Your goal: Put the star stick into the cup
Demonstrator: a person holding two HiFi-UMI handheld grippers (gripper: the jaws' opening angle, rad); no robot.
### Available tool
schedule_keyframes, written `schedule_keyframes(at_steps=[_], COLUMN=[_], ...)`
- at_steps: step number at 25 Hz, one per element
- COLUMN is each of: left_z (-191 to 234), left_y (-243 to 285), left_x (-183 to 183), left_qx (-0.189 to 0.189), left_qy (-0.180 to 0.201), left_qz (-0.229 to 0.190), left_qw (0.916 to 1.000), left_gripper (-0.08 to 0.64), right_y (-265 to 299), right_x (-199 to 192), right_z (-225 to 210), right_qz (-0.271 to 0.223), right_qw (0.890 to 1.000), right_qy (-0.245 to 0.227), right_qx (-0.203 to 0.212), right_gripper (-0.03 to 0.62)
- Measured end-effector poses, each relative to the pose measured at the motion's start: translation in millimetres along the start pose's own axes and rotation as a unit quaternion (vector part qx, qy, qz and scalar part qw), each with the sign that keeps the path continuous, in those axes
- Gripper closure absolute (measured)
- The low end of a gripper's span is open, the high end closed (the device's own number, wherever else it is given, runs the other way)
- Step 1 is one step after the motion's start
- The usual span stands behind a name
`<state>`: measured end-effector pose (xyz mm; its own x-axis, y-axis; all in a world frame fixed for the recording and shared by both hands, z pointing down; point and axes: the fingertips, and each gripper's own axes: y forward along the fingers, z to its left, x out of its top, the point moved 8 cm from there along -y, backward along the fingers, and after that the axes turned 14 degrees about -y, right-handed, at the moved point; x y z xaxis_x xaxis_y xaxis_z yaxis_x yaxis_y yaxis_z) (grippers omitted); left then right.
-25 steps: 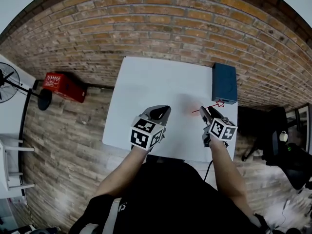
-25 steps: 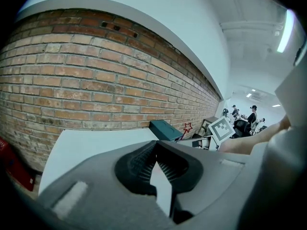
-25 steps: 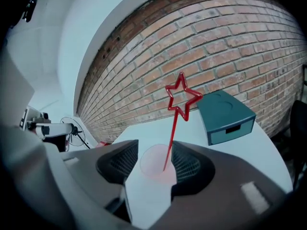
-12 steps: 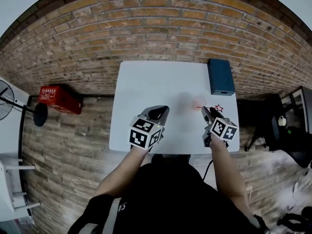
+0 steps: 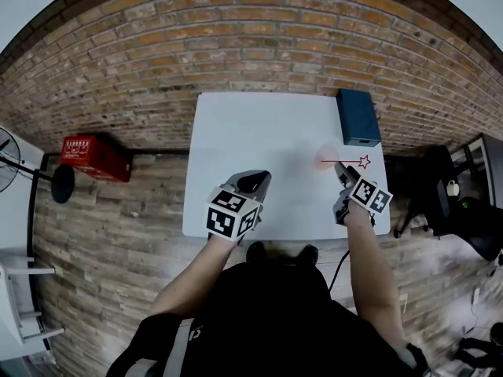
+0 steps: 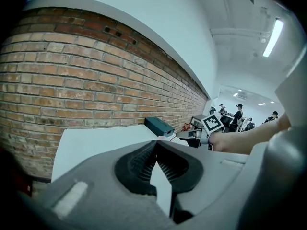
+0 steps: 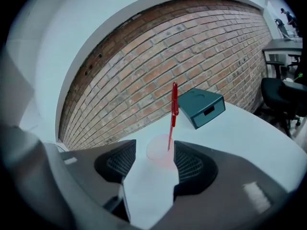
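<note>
On table [image 5: 259,140]: one cup [image 5: 326,154], one stick [image 5: 350,162]

A white table [image 5: 259,132] stands with its far edge close against a brick wall [image 5: 251,30]. On the table's far right corner lies a dark teal box [image 5: 358,117], its slotted front turned toward the near side. On the plank floor [image 5: 110,234] left of the table sits a red crate [image 5: 92,155], with a fan [image 5: 9,173] farther left and a white rack [image 5: 20,289] nearer. A black office chair [image 7: 283,95] stands right of the table. Far off to the right, people [image 6: 237,116] stand under a ceiling light strip [image 6: 275,36].
</note>
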<state>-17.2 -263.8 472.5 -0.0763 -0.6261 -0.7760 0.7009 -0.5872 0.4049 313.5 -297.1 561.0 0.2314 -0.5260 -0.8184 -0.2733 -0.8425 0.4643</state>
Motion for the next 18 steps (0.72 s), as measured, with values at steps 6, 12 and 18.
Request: schedule_keyframes(at_steps=[6,12,18], left_z=[-10.5,-55.0,-99.0], left_y=[7.5,37.1,63.3], left_x=[2.9,15.1,30.2], left_qx=[0.012,0.002,-0.007], left_qy=[-0.008,0.012,0.039], left_qz=[-0.013,-0.024,-0.034], left_qw=[0.9998,0.9996,0.9986], left_gripper=[0.554,0.554,0.554], right_y=[-19.4,-85.0,-136.9], right_x=[-9.2,-0.8,35.7], right_z=[-5.7,-27.6,-34.9], right_qz=[-0.005,-0.049,-0.083], right_qw=[1.0,0.996,0.987], right_qy=[0.017,0.025,-0.104], right_qx=[0.016,0.072,0.091], right_gripper=[0.353,0.501,0.575])
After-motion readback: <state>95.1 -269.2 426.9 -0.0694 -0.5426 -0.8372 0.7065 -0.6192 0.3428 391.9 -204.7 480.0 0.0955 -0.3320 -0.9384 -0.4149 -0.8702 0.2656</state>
